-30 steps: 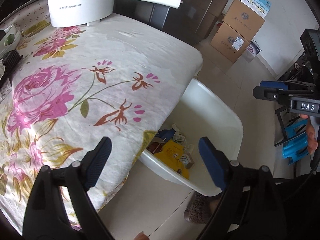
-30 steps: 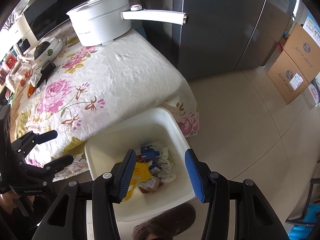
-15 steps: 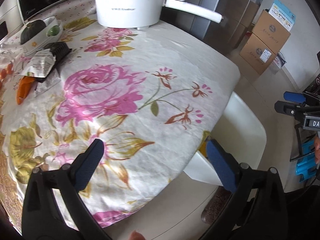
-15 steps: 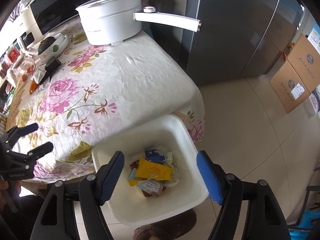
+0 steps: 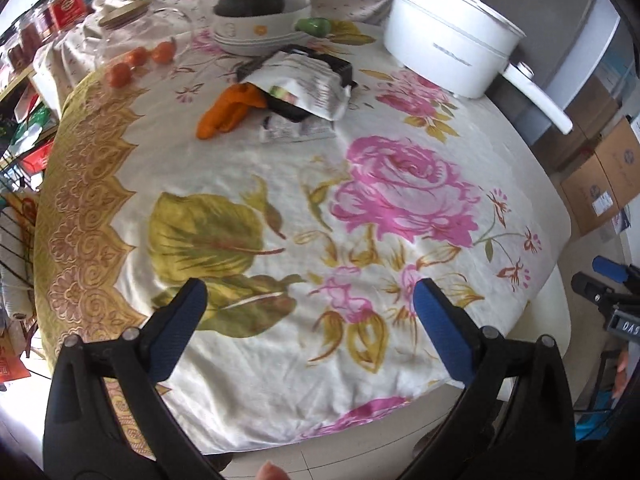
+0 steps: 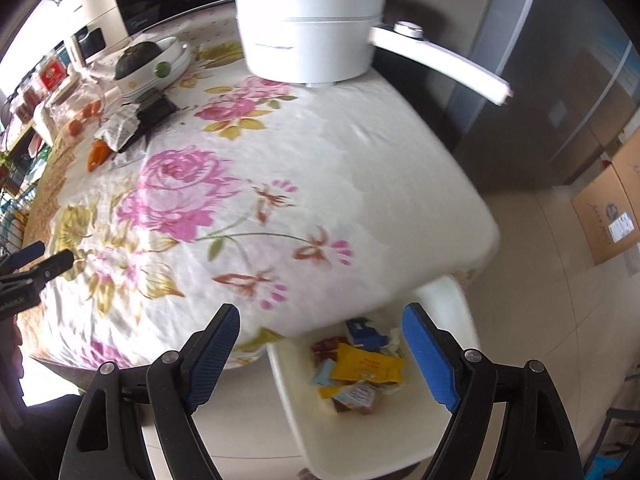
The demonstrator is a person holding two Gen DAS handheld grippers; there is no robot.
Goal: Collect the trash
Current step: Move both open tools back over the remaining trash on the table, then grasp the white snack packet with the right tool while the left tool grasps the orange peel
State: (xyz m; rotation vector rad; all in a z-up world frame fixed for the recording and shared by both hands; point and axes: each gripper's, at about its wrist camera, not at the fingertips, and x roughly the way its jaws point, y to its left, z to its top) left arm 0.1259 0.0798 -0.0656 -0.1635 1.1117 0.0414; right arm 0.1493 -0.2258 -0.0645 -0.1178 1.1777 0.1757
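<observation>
My left gripper (image 5: 308, 292) hangs open over the flowered tablecloth (image 5: 400, 208), nothing between its fingers. Far ahead of it lie an orange wrapper (image 5: 228, 112), a crumpled white bag (image 5: 308, 84) on a black tray (image 5: 340, 68), and a clear wrapper (image 5: 296, 130). My right gripper (image 6: 320, 316) is above the table's edge and the white bin (image 6: 304, 412) on the floor. Its jaws are opening and hold nothing. The bin contains a yellow packet (image 6: 368, 368) and other wrappers. Each gripper appears at the edge of the other's view: the right gripper (image 5: 612, 280), the left gripper (image 6: 40, 260).
A white electric pot (image 5: 452, 52) with a long handle stands at the table's far right. A bowl with a dark green squash (image 5: 250, 0), small orange fruits (image 5: 138, 56) and jars sit at the back. Cardboard boxes (image 5: 604, 184) and a grey fridge (image 6: 540, 80) stand beyond the table.
Both grippers swung from over the bin toward the table. The left view now takes in the trash at the table's far side. The right jaws widened.
</observation>
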